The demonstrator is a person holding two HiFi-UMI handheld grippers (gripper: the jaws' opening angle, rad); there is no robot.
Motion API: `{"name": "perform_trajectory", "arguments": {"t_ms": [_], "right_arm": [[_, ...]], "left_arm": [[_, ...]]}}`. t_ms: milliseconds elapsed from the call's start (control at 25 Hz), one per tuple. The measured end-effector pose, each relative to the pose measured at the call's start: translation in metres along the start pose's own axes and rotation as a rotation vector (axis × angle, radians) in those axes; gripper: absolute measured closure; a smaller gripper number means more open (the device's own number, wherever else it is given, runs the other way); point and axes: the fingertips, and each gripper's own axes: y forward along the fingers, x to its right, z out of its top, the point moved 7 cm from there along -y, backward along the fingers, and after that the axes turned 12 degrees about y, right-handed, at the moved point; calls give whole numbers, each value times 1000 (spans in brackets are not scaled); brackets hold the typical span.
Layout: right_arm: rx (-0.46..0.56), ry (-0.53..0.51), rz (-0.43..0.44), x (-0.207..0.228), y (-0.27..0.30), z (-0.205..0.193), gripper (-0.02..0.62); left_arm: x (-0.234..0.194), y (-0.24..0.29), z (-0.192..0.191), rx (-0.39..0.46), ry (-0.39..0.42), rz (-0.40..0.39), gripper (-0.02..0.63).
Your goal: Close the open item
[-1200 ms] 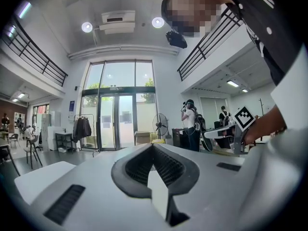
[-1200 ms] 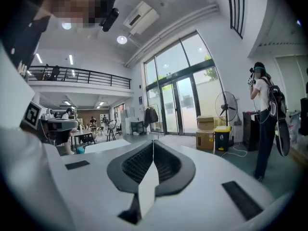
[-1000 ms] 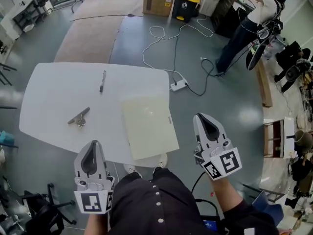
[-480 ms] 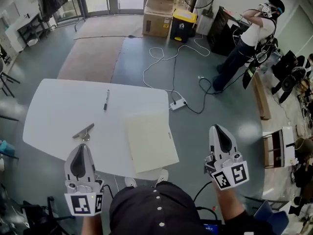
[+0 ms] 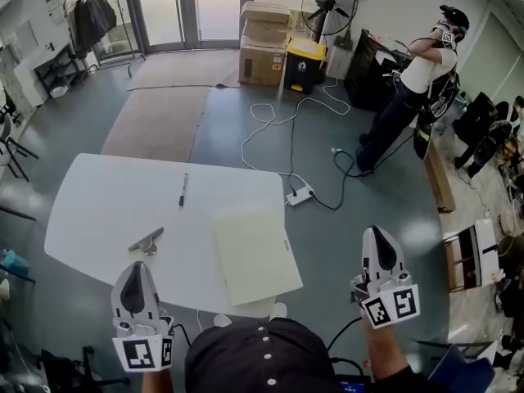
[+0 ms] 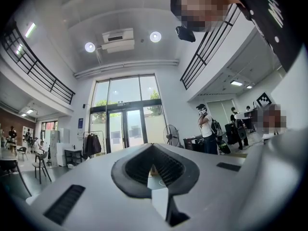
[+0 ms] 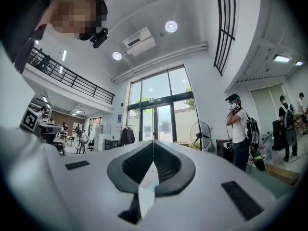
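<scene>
A cream folder [image 5: 256,255] lies flat and closed on the white table [image 5: 98,211], near its front right corner. My left gripper [image 5: 137,267] hangs below the table's near edge, off the table, jaws together and empty. My right gripper [image 5: 375,232] is over the floor to the right of the table, also shut and empty. In the left gripper view the left gripper [image 6: 153,146] points level into the room, and in the right gripper view the right gripper [image 7: 153,142] does the same. Neither touches the folder.
A black pen [image 5: 182,189] and a metal clip [image 5: 146,241] lie on the table left of the folder. A power strip [image 5: 300,195] with cables is on the floor beyond. Boxes [image 5: 264,31], a yellow-lidded bin [image 5: 304,59], a fan [image 5: 331,5] and a standing person [image 5: 401,88] are further off.
Both grippers have drawn back from the table toward my body and risen. The head view has tilted up, showing more of the room. The folder, pen and clip have not moved.
</scene>
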Motion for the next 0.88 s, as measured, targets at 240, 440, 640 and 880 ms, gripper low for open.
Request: {"name": "perform_trajectory", "arguments": {"t_ms": [240,440,640,880], "right_arm": [[-9,-21,-34,5,-11,-6,568],[-50,-54,-34,-1,-11,-13,568],[-68,-60,-10,-9,-6,-12,569],[-67,-56,4,-9,-4,-12,569]], "left_arm": [[-5,-14,-10,-32,9,23,589],[-3,-15,-11,-28,12,13,589],[0,-13,-6,-19,14,1,589],[2,-14,-5,-23,11,3,589]]}}
